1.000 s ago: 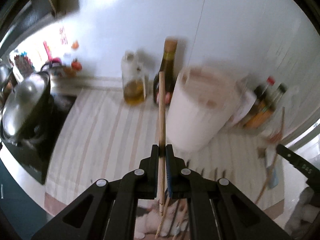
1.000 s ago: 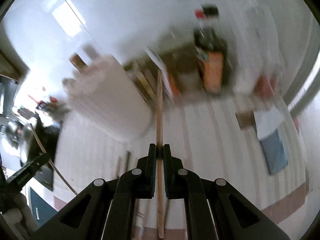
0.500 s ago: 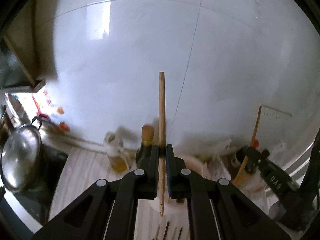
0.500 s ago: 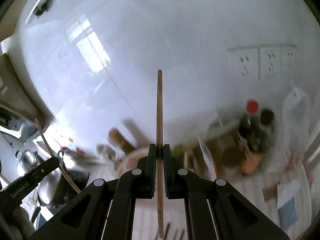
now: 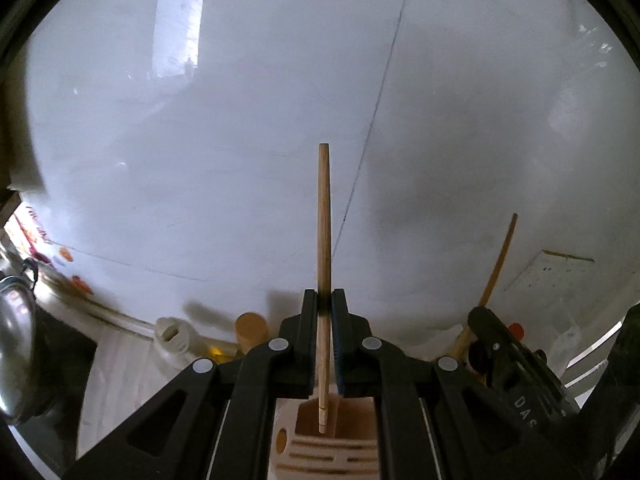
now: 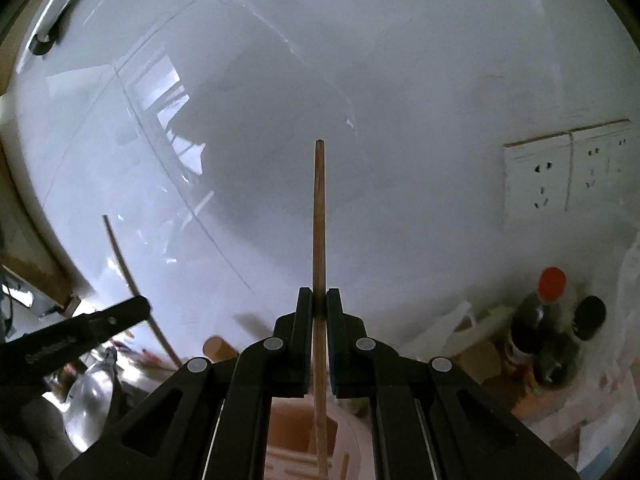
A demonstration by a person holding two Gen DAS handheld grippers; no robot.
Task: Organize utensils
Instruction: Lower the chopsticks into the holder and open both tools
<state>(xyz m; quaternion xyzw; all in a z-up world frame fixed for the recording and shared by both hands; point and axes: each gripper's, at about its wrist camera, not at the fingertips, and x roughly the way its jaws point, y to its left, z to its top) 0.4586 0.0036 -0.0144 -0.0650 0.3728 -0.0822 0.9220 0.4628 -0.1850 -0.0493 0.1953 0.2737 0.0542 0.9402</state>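
My left gripper (image 5: 323,300) is shut on a wooden chopstick (image 5: 324,220) held upright; its lower end hangs just above a cream utensil holder (image 5: 320,452) with slots. My right gripper (image 6: 319,298) is shut on a second wooden chopstick (image 6: 319,216), also upright, with its lower end over the holder's pinkish opening (image 6: 288,432). Each gripper shows in the other's view with its chopstick: the right one in the left wrist view (image 5: 516,356), the left one in the right wrist view (image 6: 80,332). Both views face the white tiled wall.
Oil bottle (image 5: 176,340) and brown-capped bottle (image 5: 251,328) stand behind the holder. A steel pot lid (image 5: 12,348) sits at far left. Dark sauce bottles (image 6: 540,320) and a plastic bag stand at right under wall sockets (image 6: 560,168).
Both grippers have tilted up from the counter to face the wall and risen over the holder, keeping their chopsticks. The chopsticks' lower ends now hang over the holder.
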